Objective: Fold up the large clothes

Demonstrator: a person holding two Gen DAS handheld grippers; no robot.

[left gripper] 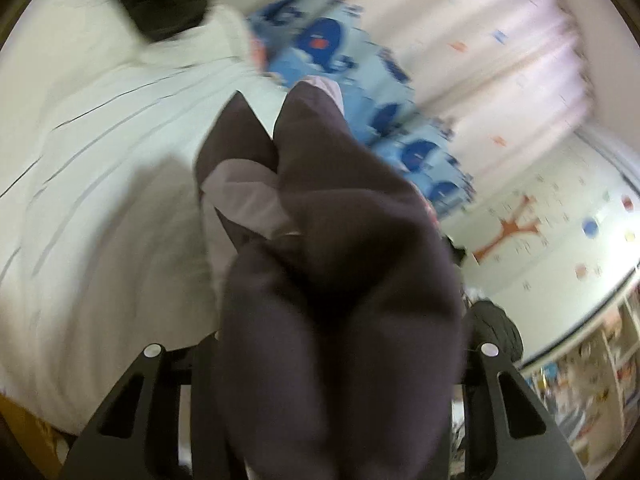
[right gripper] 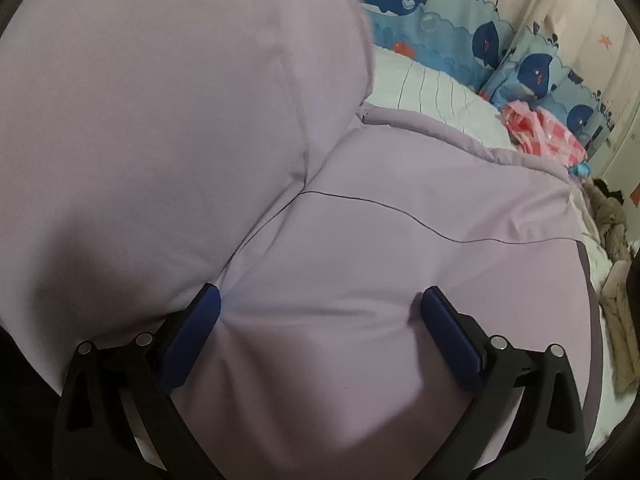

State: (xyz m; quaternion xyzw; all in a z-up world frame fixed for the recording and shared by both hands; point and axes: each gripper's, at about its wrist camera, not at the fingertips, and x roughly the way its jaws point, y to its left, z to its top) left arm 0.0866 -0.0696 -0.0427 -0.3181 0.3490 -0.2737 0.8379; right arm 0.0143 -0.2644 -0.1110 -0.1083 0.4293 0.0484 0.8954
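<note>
Gripping a bunched fold of the garment (left gripper: pixel 340 280), the left gripper (left gripper: pixel 336 360) has the cloth packed between its black arms; the fabric shows dark purple-grey here with a pale lilac patch, and it covers the fingertips, so I read the jaws as closed on it but can't see the pads themselves. That view is motion-blurred. Behind the lifted cloth: a white bedsheet (left gripper: pixel 100 200) with thin dark stripes, a blue whale-print bumper (left gripper: pixel 320 44), a pale curtain (left gripper: pixel 500 60) with small coloured marks, and a wall (left gripper: pixel 560 220) with an orange starfish sticker.

Right wrist view: the right gripper (right gripper: pixel 320 308) sits with jaws wide apart, blue pads (right gripper: pixel 452 344) pressed down into the lilac garment (right gripper: pixel 400 240), nothing pinched between them. The garment is spread flat on the bed, filling most of the frame. A thick lilac fold (right gripper: pixel 160 120) rises at the left, just beside the left pad. A thin dark seam line crosses the flat part. Past the far edge lies the striped white bedsheet (right gripper: pixel 432 92), then the whale-print bumper (right gripper: pixel 440 8). A pink checked cloth (right gripper: pixel 548 132) lies near the garment's far right corner. A beige bundle of clothes (right gripper: pixel 612 220) sits at the right edge.
</note>
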